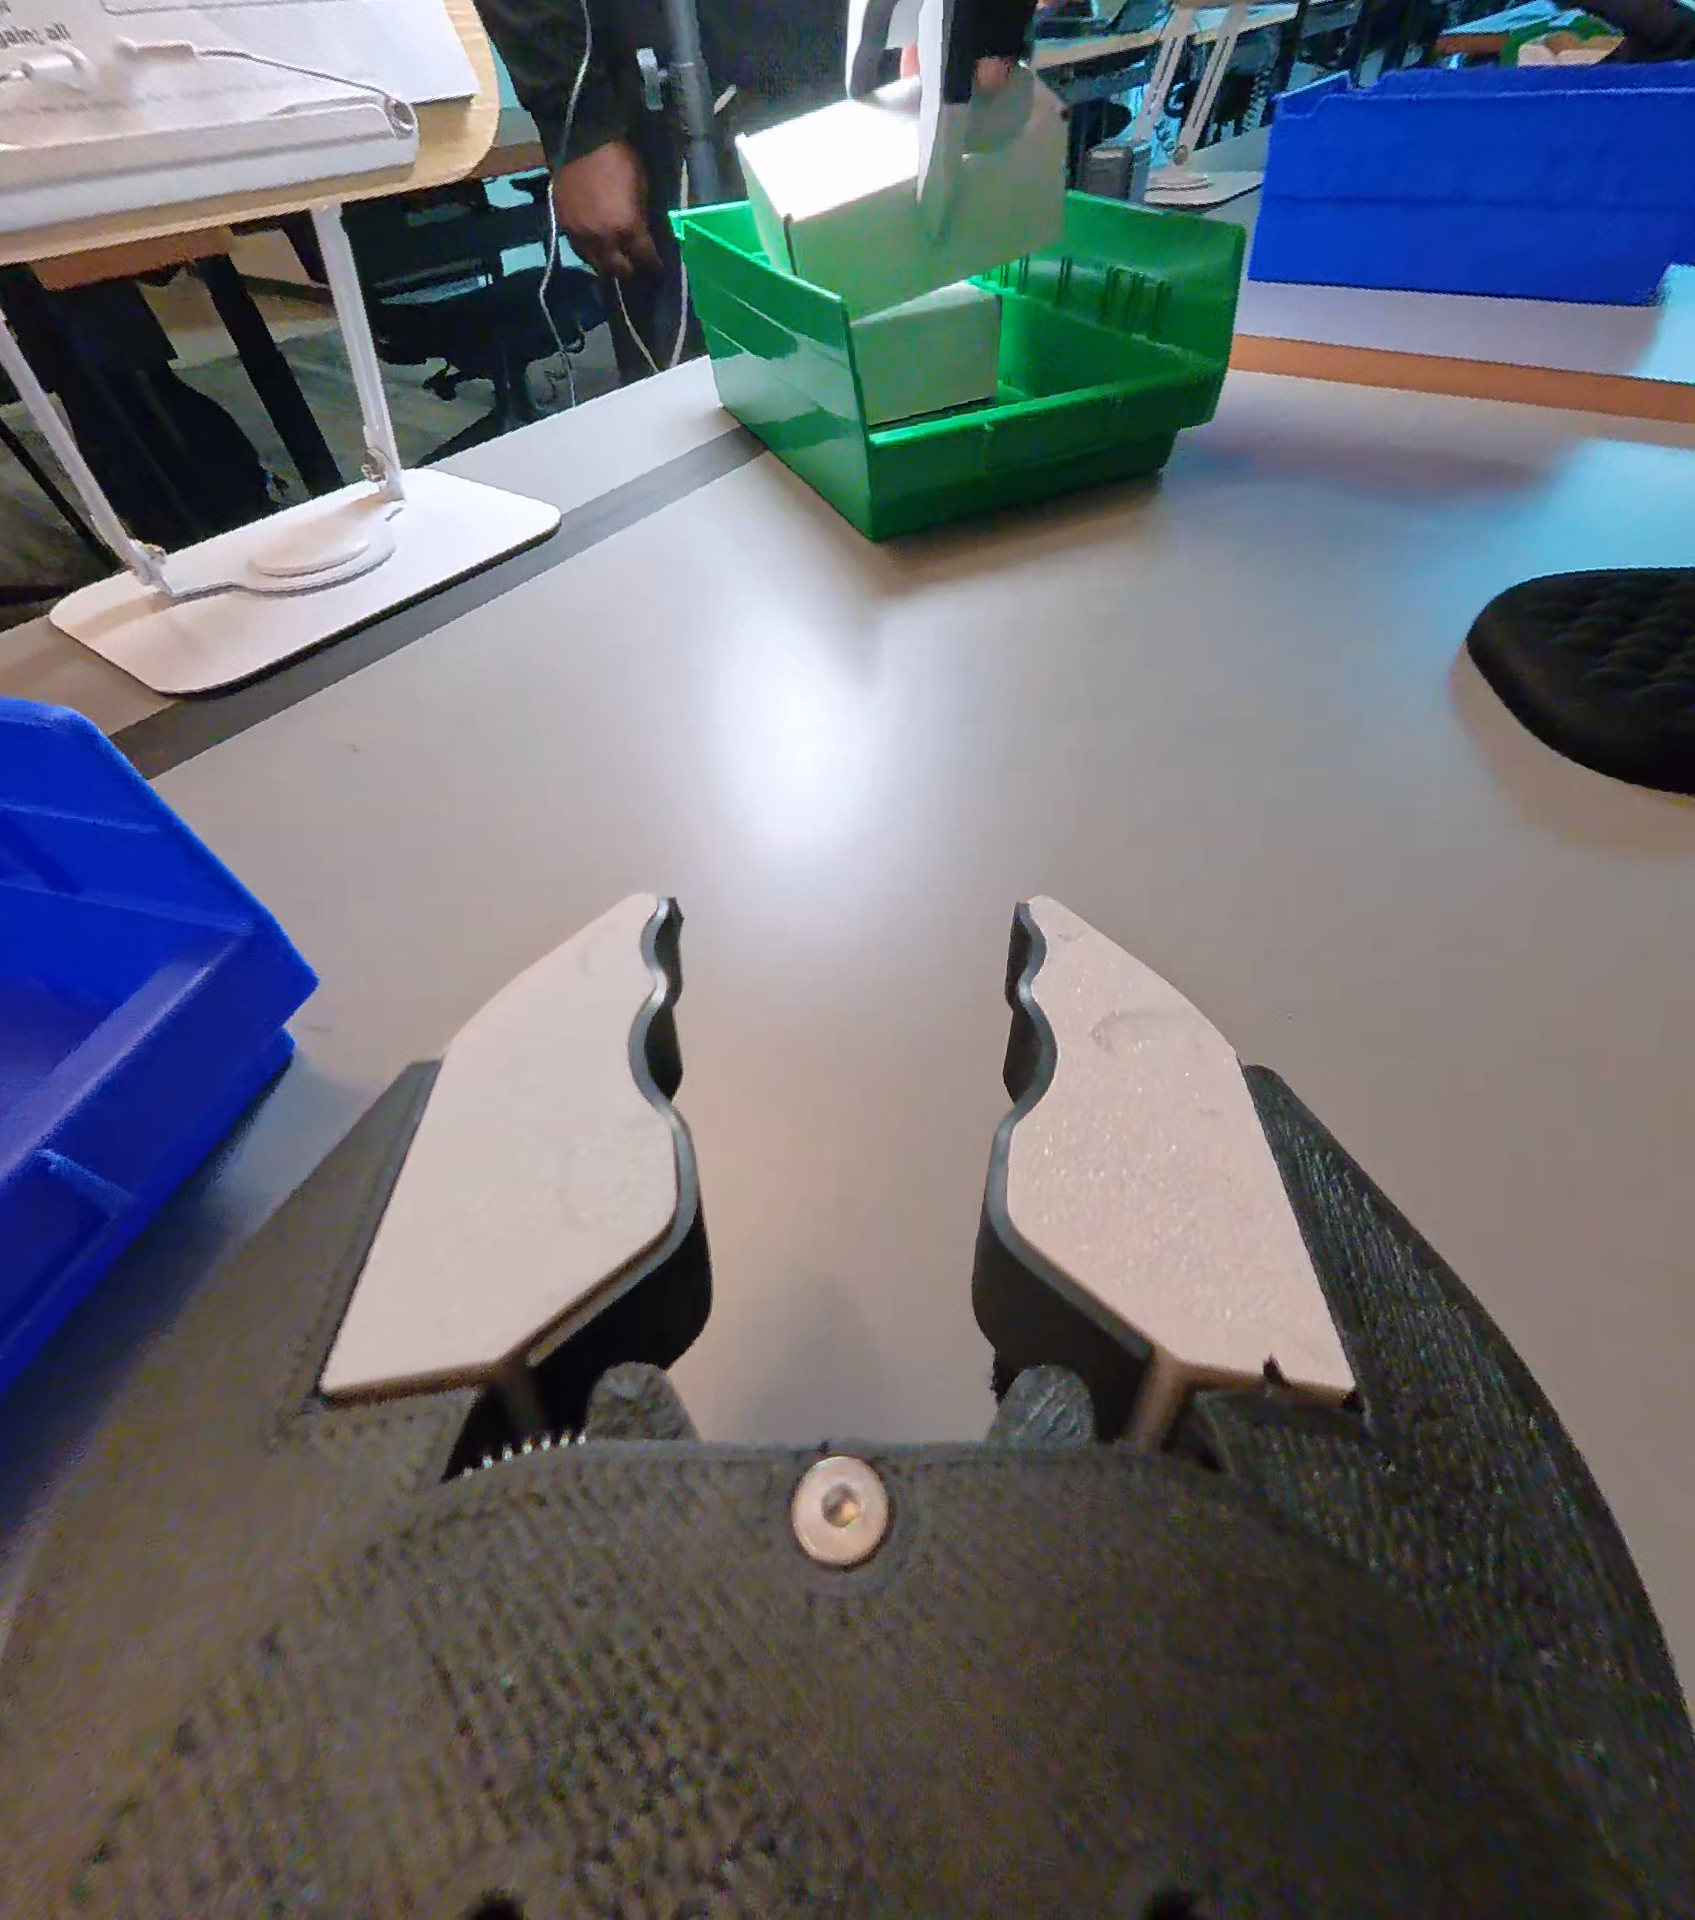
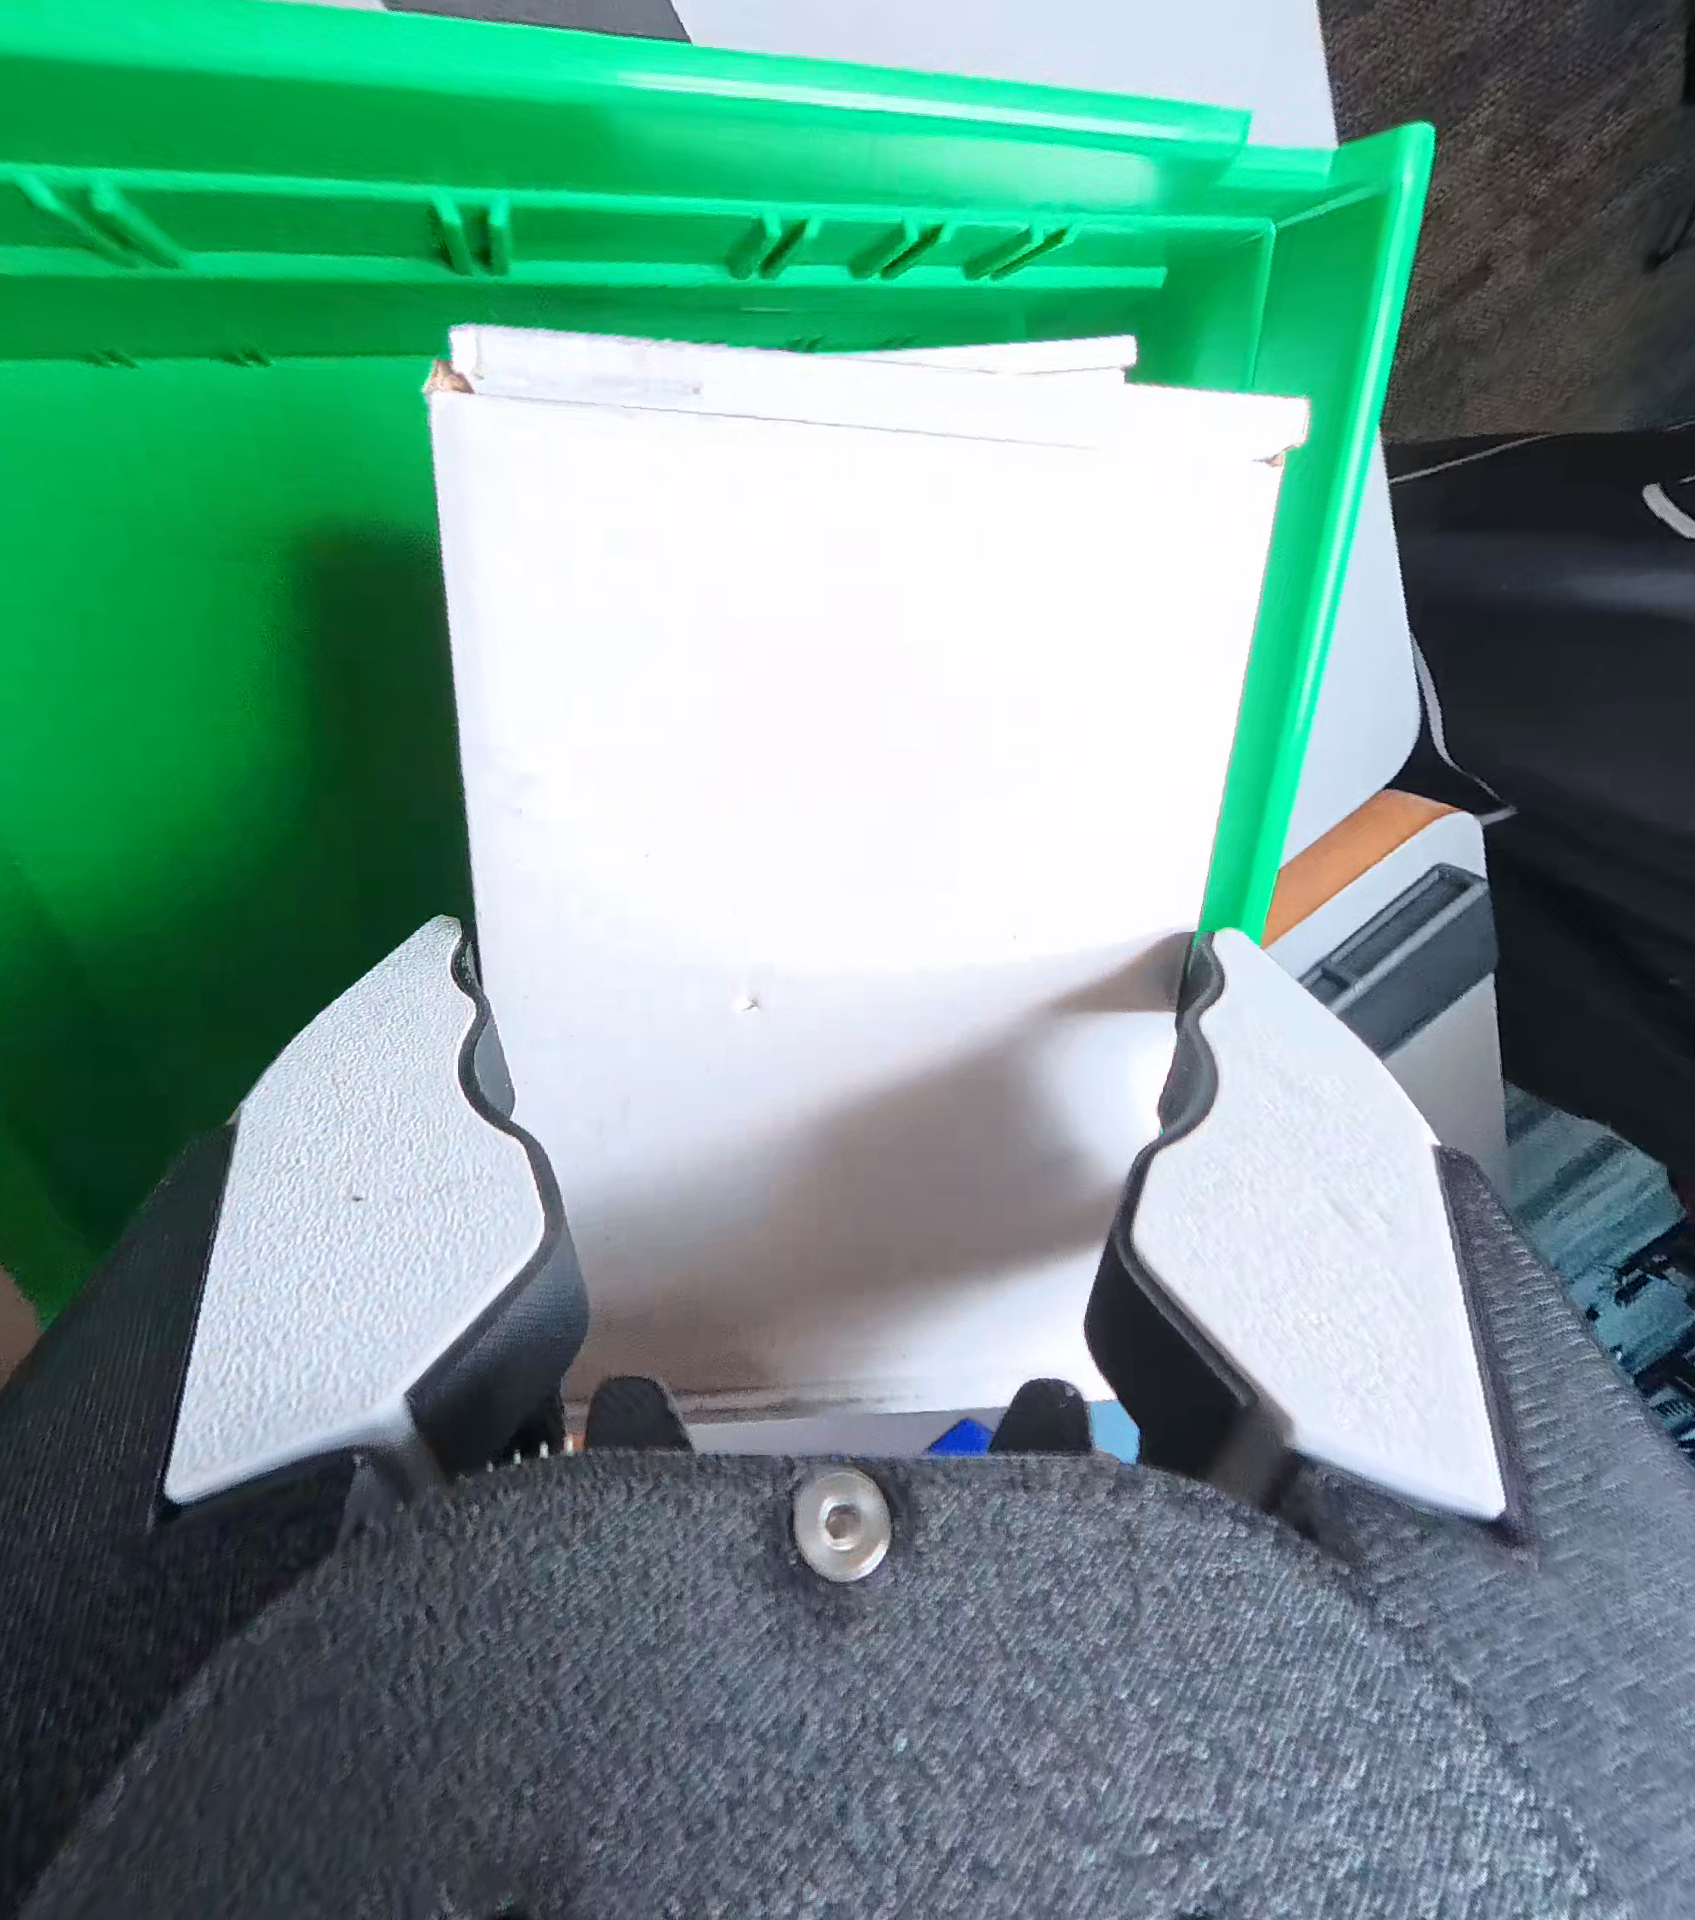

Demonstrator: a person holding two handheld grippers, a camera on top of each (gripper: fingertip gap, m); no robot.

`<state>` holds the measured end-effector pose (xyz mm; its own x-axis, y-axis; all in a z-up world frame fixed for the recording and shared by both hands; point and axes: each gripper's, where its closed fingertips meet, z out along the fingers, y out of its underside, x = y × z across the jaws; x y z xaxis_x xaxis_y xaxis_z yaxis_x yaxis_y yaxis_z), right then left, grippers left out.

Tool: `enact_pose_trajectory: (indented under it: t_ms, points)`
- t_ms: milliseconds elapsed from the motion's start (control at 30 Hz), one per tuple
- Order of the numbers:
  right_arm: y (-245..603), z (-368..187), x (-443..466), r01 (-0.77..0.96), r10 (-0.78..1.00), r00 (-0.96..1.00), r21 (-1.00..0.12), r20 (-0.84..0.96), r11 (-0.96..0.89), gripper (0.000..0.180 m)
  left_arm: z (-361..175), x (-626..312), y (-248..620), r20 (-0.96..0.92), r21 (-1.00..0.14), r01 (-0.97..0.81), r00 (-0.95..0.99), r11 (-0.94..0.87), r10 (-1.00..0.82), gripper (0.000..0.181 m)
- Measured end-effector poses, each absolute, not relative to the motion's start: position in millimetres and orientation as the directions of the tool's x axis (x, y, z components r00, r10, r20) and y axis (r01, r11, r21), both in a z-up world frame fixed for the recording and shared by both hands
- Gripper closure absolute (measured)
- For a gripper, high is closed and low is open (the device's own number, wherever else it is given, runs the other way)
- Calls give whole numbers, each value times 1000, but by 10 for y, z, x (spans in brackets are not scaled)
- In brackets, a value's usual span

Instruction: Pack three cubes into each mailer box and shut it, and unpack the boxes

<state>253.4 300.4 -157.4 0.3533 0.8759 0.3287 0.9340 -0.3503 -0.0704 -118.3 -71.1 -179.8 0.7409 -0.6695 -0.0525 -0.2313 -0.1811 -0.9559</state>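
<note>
My right gripper (image 2: 827, 956) is shut on a closed white mailer box (image 2: 853, 675) and holds it inside the upper part of the green bin (image 2: 147, 623). In the left wrist view the same gripper (image 1: 947, 104) holds that box (image 1: 864, 197) just above the green bin (image 1: 1030, 457) at the far side of the table. A second closed white mailer box (image 1: 926, 353) lies inside the bin below it. My left gripper (image 1: 843, 925) is open and empty, low over the bare grey table. No cubes show.
A blue bin (image 1: 43, 1039) sits close at my left. A white document stand (image 1: 303, 582) is at the far left, a black pad (image 1: 1653, 675) at the right. Another blue bin (image 1: 1508, 177) stands on the table behind. A person's hand (image 1: 614, 229) shows beyond the table edge. Left tips to right tips: about 55 cm.
</note>
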Motion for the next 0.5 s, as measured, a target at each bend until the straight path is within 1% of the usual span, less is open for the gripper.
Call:
enact_pose_trajectory:
  t_ms: [133,333,500]
  points:
    - [2983,-1681,2420,954,910,298,-55,290,-295,56,-1860,-1200,-663,-35,-952,-226,748,-206,-663,121]
    - [2562,-1784,2233,981,953,194,-67,230,-184,56,-1909,-1176,-641,-22,-948,-228,742,-222,-670,121]
    - [2266,-1925,2120,987,965,156,-71,211,-144,57,-1891,-1153,-652,-27,-950,-230,736,-211,-676,122]
